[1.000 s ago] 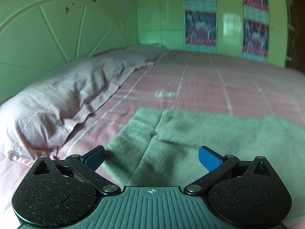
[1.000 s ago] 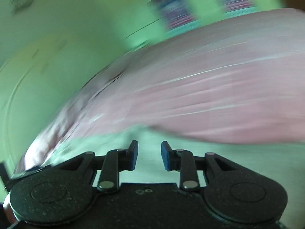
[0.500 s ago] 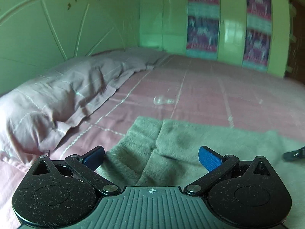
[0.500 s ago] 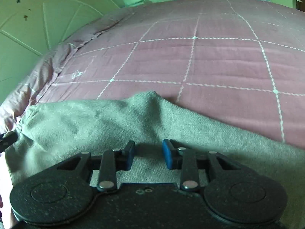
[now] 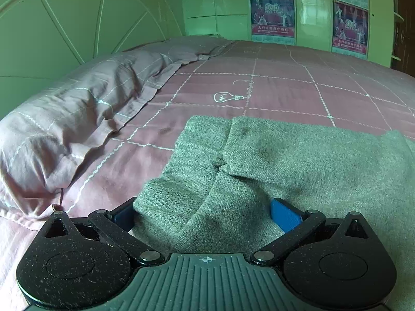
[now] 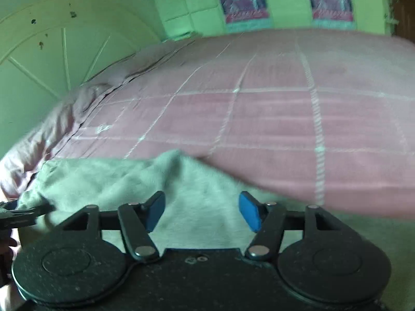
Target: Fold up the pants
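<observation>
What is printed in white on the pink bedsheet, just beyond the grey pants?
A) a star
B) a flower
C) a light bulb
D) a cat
C: in the left wrist view a white outline of a light bulb, with a curly cord, sits on the pink bedsheet a little past the far edge of the grey pants.

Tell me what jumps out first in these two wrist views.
The grey pants lie rumpled across the near side of the pink checked bed, filling the lower half of both views. The left claw stands wide with a fold of the pants between its blue pads; the right claw is opening over the cloth. A wrinkled pillow lies at the left, along the green headboard.
</observation>
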`<move>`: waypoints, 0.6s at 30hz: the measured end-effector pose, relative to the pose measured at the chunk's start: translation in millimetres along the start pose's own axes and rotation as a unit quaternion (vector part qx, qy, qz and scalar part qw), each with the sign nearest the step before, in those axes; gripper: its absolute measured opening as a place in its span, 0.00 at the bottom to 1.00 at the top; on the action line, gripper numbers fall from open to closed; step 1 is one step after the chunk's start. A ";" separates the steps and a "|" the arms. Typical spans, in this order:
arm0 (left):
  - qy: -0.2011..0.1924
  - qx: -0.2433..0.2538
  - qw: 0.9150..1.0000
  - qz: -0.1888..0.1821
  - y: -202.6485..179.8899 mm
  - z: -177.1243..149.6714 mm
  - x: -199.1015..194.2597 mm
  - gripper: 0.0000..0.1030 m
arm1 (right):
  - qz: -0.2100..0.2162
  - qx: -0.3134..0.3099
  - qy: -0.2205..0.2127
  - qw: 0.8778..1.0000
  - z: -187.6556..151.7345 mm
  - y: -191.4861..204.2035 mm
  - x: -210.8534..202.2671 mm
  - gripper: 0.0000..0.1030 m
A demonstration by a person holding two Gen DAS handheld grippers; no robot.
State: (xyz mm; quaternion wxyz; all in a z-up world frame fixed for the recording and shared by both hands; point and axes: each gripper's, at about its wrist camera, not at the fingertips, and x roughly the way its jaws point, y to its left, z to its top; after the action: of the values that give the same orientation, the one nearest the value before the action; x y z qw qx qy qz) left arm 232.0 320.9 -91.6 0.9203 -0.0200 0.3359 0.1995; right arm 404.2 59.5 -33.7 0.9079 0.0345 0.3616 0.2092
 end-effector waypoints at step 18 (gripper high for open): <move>-0.097 -0.007 0.995 -0.017 -7.2 -8.0 -105.1 1.00 | -0.122 0.425 -0.233 0.866 -192.3 -300.0 -310.3 0.06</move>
State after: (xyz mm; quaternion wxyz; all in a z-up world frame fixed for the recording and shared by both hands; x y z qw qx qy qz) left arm 156.8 275.7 -32.7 0.9517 -0.0131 0.2430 0.1870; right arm 179.7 -356.2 -40.1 0.8816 0.4202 0.1946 -0.0909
